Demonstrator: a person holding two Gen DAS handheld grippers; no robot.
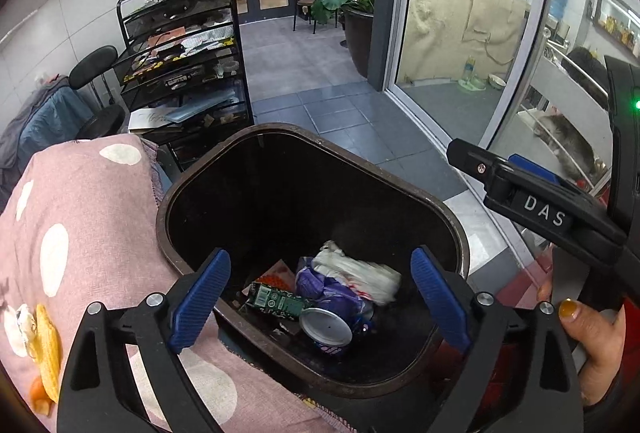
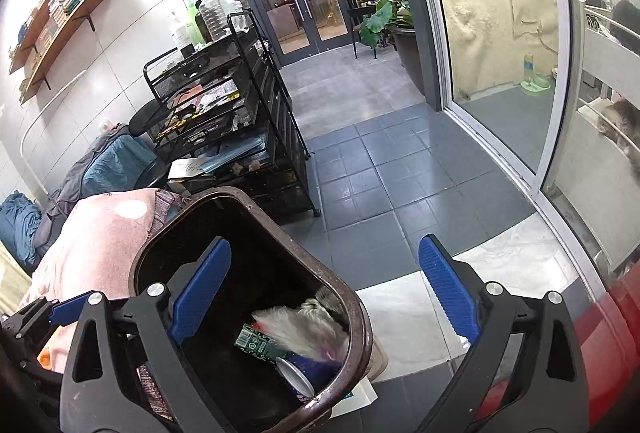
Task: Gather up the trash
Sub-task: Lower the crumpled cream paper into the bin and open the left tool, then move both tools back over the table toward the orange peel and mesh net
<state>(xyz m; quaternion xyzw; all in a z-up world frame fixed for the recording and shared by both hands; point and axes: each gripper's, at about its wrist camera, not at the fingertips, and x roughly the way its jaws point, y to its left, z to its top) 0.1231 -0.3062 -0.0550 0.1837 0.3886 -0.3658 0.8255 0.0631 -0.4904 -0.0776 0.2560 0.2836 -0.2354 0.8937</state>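
Note:
A dark brown trash bin (image 1: 172,193) stands open below me. Inside lie a crushed can (image 1: 326,327), a green carton (image 1: 276,301), a purple wrapper (image 1: 328,285) and crumpled white paper (image 1: 360,273). My left gripper (image 1: 320,301) is open and empty right above the bin's mouth. My right gripper (image 2: 324,297) is open and empty, over the bin's right rim (image 2: 356,309); it also shows in the left wrist view (image 1: 520,185). The bin's trash shows in the right wrist view too, with the carton (image 2: 260,345) and white paper (image 2: 304,325).
A pink spotted cloth (image 1: 80,233) lies left of the bin. A black mesh trolley (image 1: 184,65) with bottles stands behind. Grey tiled floor (image 2: 380,185) runs to glass doors (image 2: 296,1). A glass sliding panel (image 2: 500,73) is at right, with a potted plant (image 2: 392,17) near it.

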